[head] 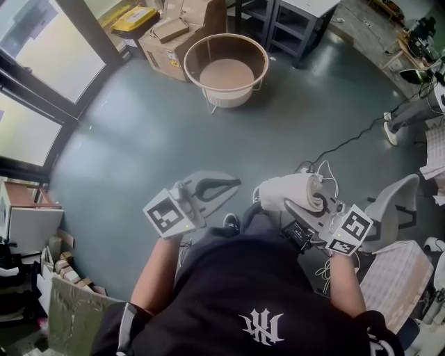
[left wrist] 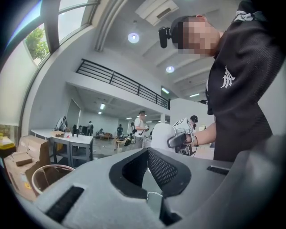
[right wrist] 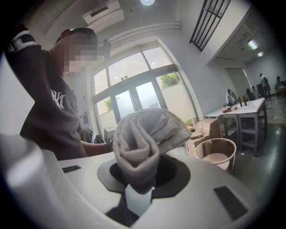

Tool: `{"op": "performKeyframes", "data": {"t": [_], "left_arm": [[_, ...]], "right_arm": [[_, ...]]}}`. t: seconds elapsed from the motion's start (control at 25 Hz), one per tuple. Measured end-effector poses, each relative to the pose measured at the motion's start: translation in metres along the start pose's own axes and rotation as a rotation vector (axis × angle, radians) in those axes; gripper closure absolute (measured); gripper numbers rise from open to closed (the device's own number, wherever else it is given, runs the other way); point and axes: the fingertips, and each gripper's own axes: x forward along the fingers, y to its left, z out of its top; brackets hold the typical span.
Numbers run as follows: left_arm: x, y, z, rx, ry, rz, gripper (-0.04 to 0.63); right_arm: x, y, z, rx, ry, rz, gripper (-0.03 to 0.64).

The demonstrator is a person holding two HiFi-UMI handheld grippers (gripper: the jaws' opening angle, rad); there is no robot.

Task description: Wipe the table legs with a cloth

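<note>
My right gripper [head: 300, 201] is shut on a rolled white cloth [head: 289, 189], held low in front of the person's body. In the right gripper view the cloth [right wrist: 144, 144] bulges up from between the jaws of that gripper [right wrist: 137, 181]. My left gripper [head: 224, 190] stands open and empty to the left of it; in its own view the left gripper [left wrist: 145, 169] has only air between its dark pads. A round table with a raised wooden rim [head: 259, 61] and pale legs stands on the floor well ahead, apart from both grippers.
Cardboard boxes [head: 174, 35] and a yellow case [head: 135, 17] lie behind the round table. Grey desks [head: 302, 17] stand at the back right. Cables [head: 334, 149] and a grey chair [head: 396, 208] are at the right. Windows [head: 35, 62] line the left.
</note>
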Motion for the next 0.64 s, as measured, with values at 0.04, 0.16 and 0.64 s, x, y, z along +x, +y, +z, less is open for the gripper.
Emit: {"op": "performKeyframes", "data": {"t": [0.04, 0.16, 0.64], "left_arm": [[-0.001, 0.0, 0.0, 0.004, 0.01, 0.005, 0.589], [-0.01, 0.004, 0.001, 0.005, 0.024, 0.019, 0.589], [-0.014, -0.005, -0.001, -0.021, -0.001, 0.007, 0.589]], "right_arm": [[0.001, 0.0, 0.0, 0.001, -0.004, 0.002, 0.54], [0.008, 0.004, 0.002, -0.01, -0.006, 0.016, 0.54], [0.009, 0.014, -0.008, -0.024, 0.013, 0.031, 0.541]]}}
